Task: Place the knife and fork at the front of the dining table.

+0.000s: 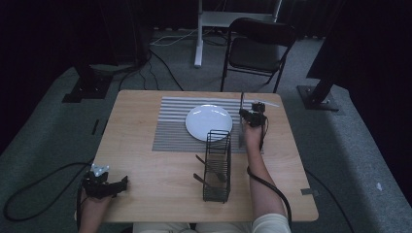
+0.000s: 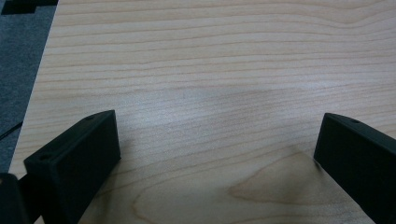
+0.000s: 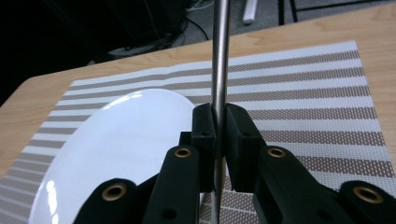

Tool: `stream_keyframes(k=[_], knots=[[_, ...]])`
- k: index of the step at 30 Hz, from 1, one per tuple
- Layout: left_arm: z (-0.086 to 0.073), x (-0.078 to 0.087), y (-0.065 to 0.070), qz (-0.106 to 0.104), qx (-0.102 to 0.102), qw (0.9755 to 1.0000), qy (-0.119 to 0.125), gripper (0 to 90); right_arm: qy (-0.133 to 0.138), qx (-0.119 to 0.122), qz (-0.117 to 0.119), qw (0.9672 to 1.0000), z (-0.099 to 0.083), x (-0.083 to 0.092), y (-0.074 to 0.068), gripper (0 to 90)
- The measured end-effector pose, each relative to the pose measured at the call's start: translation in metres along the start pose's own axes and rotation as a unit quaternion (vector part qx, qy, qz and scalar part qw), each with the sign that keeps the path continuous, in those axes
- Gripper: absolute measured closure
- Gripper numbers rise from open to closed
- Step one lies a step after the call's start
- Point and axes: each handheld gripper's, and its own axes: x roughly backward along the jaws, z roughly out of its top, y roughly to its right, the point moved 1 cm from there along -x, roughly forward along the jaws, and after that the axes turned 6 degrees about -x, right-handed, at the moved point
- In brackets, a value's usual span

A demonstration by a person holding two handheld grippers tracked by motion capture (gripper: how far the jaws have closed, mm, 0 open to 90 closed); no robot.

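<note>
Gripping a thin metal utensil (image 3: 219, 60) upright, the right gripper (image 3: 218, 140) is hovering over the striped placemat (image 3: 308, 93) just beside the white plate (image 3: 116, 144); the left gripper (image 2: 215, 154) is resting open-jawed on the worktop (image 2: 210, 56).

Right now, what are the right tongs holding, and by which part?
The right tongs clamp a thin metal utensil on its slim shaft; which utensil it is cannot be told.

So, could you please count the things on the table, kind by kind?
White plate: 1
Striped placemat: 1
Black wire rack: 1
Metal utensil, held in right claw: 1
Dark handles sticking out of rack: 2
Total: 6
Pale strip at the mat's far corner: unclear, not counted.
</note>
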Motion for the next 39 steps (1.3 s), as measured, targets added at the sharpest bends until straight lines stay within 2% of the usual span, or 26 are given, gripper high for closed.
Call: stream_keyframes(k=[5, 11, 16, 18, 21, 25, 28, 30, 32, 34, 39], knots=[[0.000, 0.000, 0.000, 0.002, -0.003, 1.0000, -0.002, 0.2, 0.000, -0.019, -0.006, 0.9998, -0.006, -0.014, 0.006, 83.0], [0.000, 0.000, 0.000, -0.002, 0.001, 1.0000, 0.001, 0.2, -0.012, -0.047, -0.015, 0.9987, -0.014, -0.031, 0.013, 82.9], [0.000, 0.000, -0.001, -0.003, 0.002, 1.0000, 0.001, 0.2, -0.017, -0.074, -0.015, 0.9970, -0.019, -0.038, 0.019, 82.9], [0.000, 0.000, -0.001, -0.003, 0.002, 1.0000, 0.001, 0.2, -0.021, -0.078, -0.025, 0.9964, -0.021, -0.041, 0.020, 82.9], [0.000, 0.000, -0.001, -0.003, 0.002, 1.0000, 0.002, 0.2, -0.022, -0.083, -0.026, 0.9960, -0.022, -0.044, 0.021, 82.8], [0.000, 0.000, -0.001, -0.004, 0.003, 1.0000, 0.003, 0.2, -0.031, -0.108, -0.032, 0.9931, -0.026, -0.050, 0.027, 82.7], [0.000, 0.000, -0.001, -0.004, 0.003, 1.0000, 0.003, 0.2, -0.029, -0.117, -0.034, 0.9922, -0.025, -0.050, 0.030, 82.5], [0.000, 0.001, -0.001, -0.004, 0.001, 1.0000, 0.000, 0.2, -0.030, -0.110, -0.031, 0.9930, -0.025, -0.051, 0.030, 79.4], [0.000, 0.001, -0.001, -0.004, 0.001, 1.0000, 0.001, 0.2, -0.026, -0.109, -0.028, 0.9933, -0.024, -0.050, 0.031, 71.2], [0.000, 0.001, -0.001, -0.004, 0.002, 1.0000, 0.002, 0.2, -0.028, -0.109, -0.025, 0.9933, -0.022, -0.049, 0.032, 69.0], [0.000, 0.001, -0.001, -0.005, 0.003, 1.0000, 0.002, 0.2, -0.030, -0.102, -0.031, 0.9938, -0.020, -0.043, 0.032, 53.9]])
